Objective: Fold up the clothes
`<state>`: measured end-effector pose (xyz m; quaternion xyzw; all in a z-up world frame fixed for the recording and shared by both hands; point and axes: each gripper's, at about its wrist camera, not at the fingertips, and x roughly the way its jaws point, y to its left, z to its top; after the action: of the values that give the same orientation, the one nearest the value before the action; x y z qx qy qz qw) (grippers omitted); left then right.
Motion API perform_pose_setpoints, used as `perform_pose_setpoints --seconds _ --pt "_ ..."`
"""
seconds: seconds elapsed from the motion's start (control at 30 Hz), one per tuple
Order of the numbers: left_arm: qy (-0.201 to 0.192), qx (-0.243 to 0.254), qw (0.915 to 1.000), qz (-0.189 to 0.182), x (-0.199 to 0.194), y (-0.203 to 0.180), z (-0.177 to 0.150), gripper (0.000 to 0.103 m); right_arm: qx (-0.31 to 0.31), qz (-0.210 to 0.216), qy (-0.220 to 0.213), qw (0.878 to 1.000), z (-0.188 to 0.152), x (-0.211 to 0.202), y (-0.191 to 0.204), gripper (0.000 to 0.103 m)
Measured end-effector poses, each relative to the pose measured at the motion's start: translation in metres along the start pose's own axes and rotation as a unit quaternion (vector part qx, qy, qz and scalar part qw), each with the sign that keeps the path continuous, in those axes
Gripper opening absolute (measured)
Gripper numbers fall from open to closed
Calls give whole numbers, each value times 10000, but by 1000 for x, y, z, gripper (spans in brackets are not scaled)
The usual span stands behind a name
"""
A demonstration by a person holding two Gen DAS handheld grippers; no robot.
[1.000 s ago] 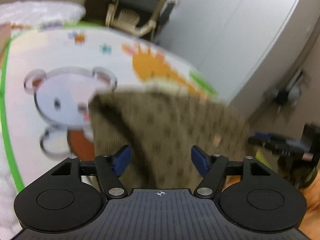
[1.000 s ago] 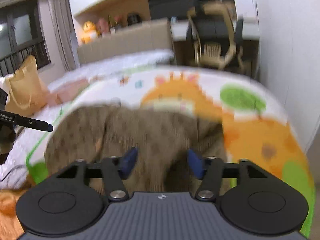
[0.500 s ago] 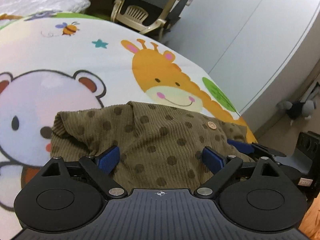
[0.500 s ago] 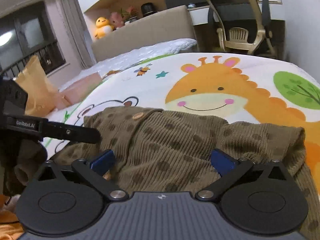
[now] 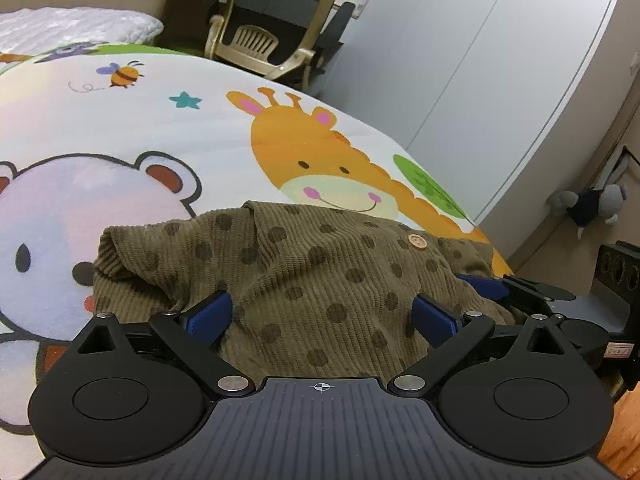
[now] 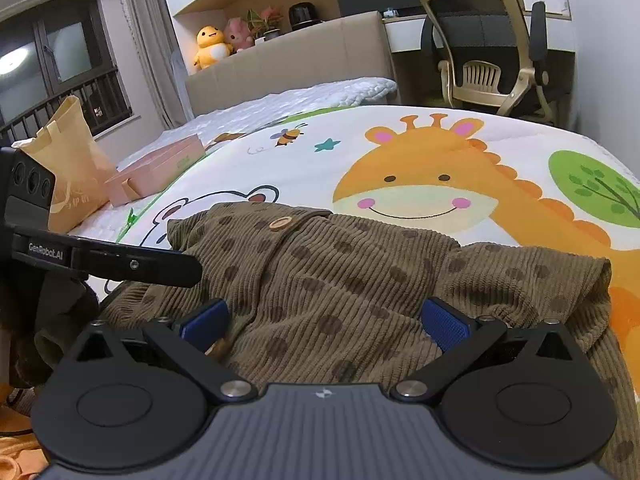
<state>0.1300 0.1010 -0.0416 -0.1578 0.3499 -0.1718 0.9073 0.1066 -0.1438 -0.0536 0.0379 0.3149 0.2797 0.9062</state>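
Note:
An olive-brown corduroy garment with dark dots and a wooden button lies rumpled on the cartoon bedspread. My left gripper hovers low over its near edge. Its jaws are opening, and the cloth lies under the gap with the blue pads clear of it. My right gripper stands open over the same garment, its pads apart from the fabric. Each view shows the other gripper beside it: the right one and a finger of the left one.
An office chair stands beyond the bed's far end. A paper bag and a pink box sit on the bed's left side. The headboard shelf holds plush toys. White wardrobe doors are to the right.
Both grippers came down and forward with the garment, which now lies still on the bedspread. Both pairs of jaws spread wide and let go of the cloth.

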Motion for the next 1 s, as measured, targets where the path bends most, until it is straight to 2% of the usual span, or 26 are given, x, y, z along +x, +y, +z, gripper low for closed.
perform_pose_setpoints --seconds 0.13,0.3,0.57,0.77,0.9,1.0 --pt "-190 100 9998 -5 -1 -2 -8 103 -28 -43 -47 10000 0 0 1 103" --pt "-529 641 9962 275 -3 -17 -28 103 30 -3 -89 10000 -1 -2 -2 103" --pt "-701 266 9972 -50 -9 -2 -29 103 -50 -90 -66 9999 -1 -1 1 103" --pt "-676 274 9973 -71 -9 -3 -29 103 -127 -88 64 9999 0 1 2 103" --pt "-474 314 9982 -190 -10 -2 -27 103 -186 -115 128 9997 1 0 4 103" --pt "-256 -9 9990 -378 -22 7 -19 103 -239 -109 282 9993 6 -9 5 103"
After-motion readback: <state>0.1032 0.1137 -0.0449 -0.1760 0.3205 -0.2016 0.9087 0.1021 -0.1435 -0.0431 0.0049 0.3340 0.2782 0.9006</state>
